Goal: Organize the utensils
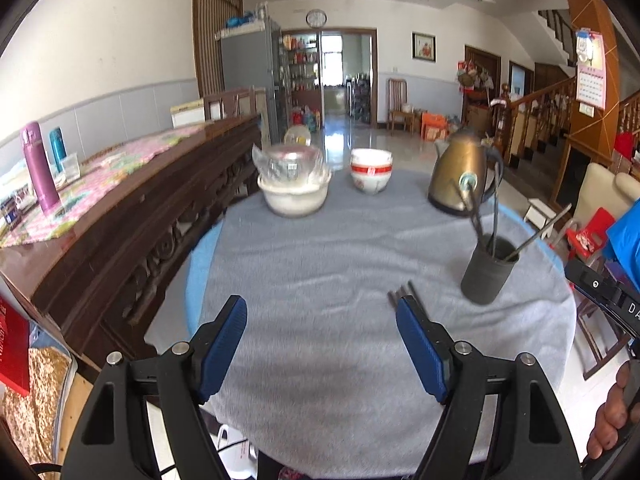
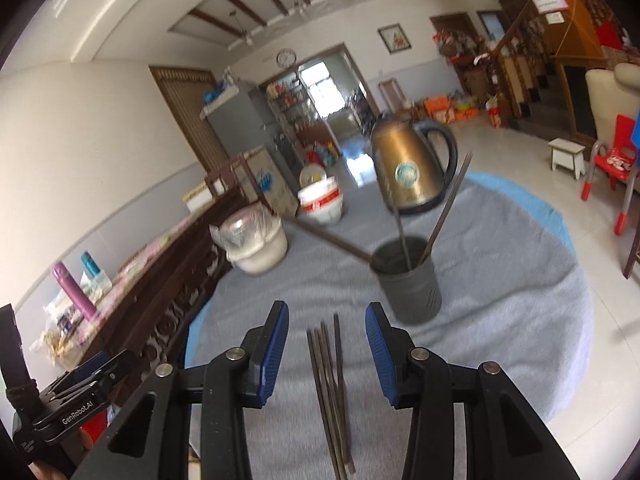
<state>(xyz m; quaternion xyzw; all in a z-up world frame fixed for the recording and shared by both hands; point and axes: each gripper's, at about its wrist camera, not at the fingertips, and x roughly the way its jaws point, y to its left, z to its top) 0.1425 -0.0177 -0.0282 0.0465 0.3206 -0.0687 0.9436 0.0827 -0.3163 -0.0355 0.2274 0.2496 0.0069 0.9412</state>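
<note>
A dark grey utensil cup (image 1: 489, 271) (image 2: 409, 280) stands on the grey cloth of the round table (image 1: 320, 264), with several dark chopsticks leaning out of it. A bundle of several loose dark chopsticks (image 2: 330, 384) lies flat on the cloth; in the left wrist view only their tips (image 1: 402, 291) show behind the right finger. My right gripper (image 2: 327, 314) hovers open above the bundle, its blue pads on either side and apart from the sticks. My left gripper (image 1: 320, 308) is open wide over bare cloth, to the left of the bundle.
At the table's far side stand a brass-coloured kettle (image 1: 460, 176), stacked red-and-white bowls (image 1: 371, 170) and a plastic-covered white bowl (image 1: 294, 188). A dark wooden sideboard (image 1: 132, 216) with flasks runs along the left. A person's hand (image 1: 616, 412) shows at the right edge.
</note>
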